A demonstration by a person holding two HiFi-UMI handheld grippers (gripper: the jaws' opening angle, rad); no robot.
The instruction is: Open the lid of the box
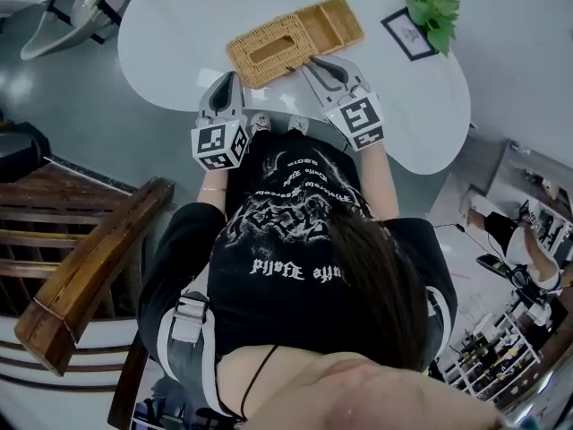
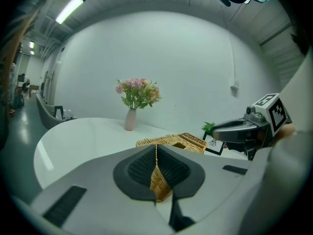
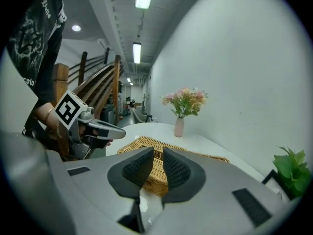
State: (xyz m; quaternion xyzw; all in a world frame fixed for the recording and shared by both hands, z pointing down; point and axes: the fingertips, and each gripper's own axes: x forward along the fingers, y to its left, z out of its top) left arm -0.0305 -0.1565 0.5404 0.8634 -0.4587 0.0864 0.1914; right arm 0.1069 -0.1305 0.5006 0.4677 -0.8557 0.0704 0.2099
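White glossy table (image 1: 179,34) filling the head view, pale curved wall behind, and the wicker box (image 1: 295,41) lying close to the table's near edge, about midway along it. A vase of flowers (image 2: 130,119) stands further in. A potted plant (image 1: 434,12) and a framed card (image 1: 409,32) keep to the right edge.

The box shows two halves side by side: a slotted half (image 1: 267,50) on the left and a tray-like half (image 1: 331,27) on the right (whether that is a lid already folded back, I cannot tell).

The left gripper (image 1: 230,77) is at the box's near left corner. Its own view shows the jaws drawn into a slit with a strip of weave in it, so it reads as nipped onto that corner. The right gripper (image 1: 313,63) sits at the near long side, jaws a little apart. Wicker shows through the gap and nothing is pressed between the pads (image 3: 138,171).

Handling, as I judge it: woven cane, light, with some give and a rough surface the pads should bite well. On that slick tabletop it will likely skate, so one gripper should pin a corner. The best hold looks like the thin rim along the near long side, or the edge of the slot. Squeeze gently, as the weave could crush or splinter.
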